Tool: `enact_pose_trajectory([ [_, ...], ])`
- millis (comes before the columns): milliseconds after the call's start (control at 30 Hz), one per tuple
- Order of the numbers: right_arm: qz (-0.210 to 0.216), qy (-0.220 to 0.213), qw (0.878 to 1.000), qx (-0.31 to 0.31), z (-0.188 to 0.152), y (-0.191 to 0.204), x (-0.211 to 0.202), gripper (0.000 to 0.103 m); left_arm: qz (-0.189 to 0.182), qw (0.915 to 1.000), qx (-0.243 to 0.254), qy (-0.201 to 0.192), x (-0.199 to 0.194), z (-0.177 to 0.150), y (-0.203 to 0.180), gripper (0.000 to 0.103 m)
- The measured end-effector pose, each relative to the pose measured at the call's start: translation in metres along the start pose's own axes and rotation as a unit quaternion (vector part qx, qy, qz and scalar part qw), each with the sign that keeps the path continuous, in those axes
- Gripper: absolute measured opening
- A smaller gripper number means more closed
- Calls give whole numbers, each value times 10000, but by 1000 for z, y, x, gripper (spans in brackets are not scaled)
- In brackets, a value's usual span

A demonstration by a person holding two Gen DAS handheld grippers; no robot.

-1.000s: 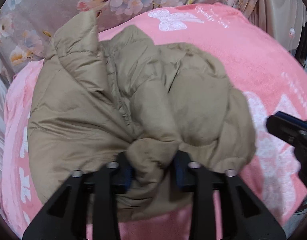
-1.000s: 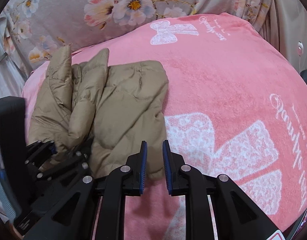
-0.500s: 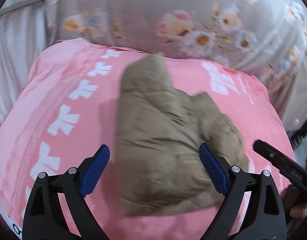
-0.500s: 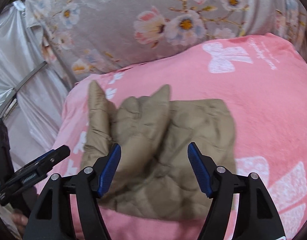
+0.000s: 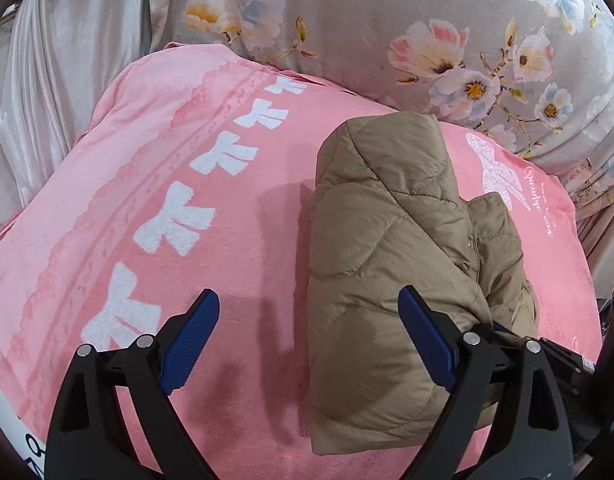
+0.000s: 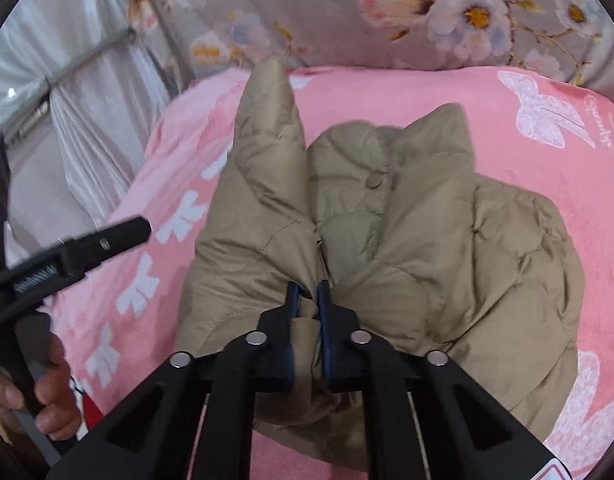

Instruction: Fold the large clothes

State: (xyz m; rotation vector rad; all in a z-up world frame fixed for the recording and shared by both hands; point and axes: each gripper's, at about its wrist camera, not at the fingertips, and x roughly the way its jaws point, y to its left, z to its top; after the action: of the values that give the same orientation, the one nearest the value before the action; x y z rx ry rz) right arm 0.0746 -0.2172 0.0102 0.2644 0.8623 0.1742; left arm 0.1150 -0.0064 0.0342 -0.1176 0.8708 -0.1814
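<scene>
Quilted fabric: tan puffer jacket (image 6: 387, 240) lies bunched on the pink blanket (image 5: 127, 200), directly ahead of both tongs.
Right tongs (image 6: 307, 304): pinched on a jacket fold.
Left tongs (image 5: 307, 340): spread wide, empty.
Handling: likely light, puffy, slippery; grip seams or hem.

- Both pictures are bright, with soft, even light and no strong glare.
- Each picture is round like a fishbowl. The corners are black, and straight things bend near the edges.
- In the left wrist view, the left gripper (image 5: 309, 320) throws soft gray shadows on the pink blanket (image 5: 235, 240), just ahead of its fingers.
- The tan jacket (image 5: 387, 264) has a dark shadow along its left side.
- In the right wrist view, the jacket's (image 6: 447, 248) folds are darker in the creases.
- The flowered curtain (image 6: 427, 4) at the top looks a bit soft and fuzzy.
- The nearest parts at the bottom are a little blurry.
</scene>
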Motion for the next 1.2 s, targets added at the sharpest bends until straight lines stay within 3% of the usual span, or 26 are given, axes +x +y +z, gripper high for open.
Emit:
enact_pose_trajectory([
  [100, -145, -546, 9982, 191, 4, -19, -40, 5, -44, 9999, 122, -99, -5, 6, -9, 88],
  [200, -470, -806, 9941, 549, -4, -53, -69, 4, -160, 9995, 238, -157, -6, 12, -24, 88],
  [400, -1097, -680, 9832, 1292, -43, -120, -79, 4, -528, 9961, 705, -107, 3, 15, -82, 88],
  [633, -1815, -403, 9716, 1462, -80, -154, -79, 4, -839, 9873, 1339, 193, 26, -4, -158, 88],
  [933, -1889, 116, 9697, 1543, -108, -180, -51, 6, -751, 9777, 1874, 574, 67, -40, -213, 90],
  [1000, -1887, 152, 9692, 1578, -107, -181, -56, 8, -564, 9765, 2011, 528, 74, -46, -221, 90],
  [1067, -1847, 43, 9681, 1694, -100, -181, -72, 13, -434, 9758, 2088, 490, 78, -49, -223, 90],
  [1200, -1569, -766, 9675, 1829, -66, -182, -119, 13, -375, 9753, 2121, 491, 83, -51, -225, 90],
])
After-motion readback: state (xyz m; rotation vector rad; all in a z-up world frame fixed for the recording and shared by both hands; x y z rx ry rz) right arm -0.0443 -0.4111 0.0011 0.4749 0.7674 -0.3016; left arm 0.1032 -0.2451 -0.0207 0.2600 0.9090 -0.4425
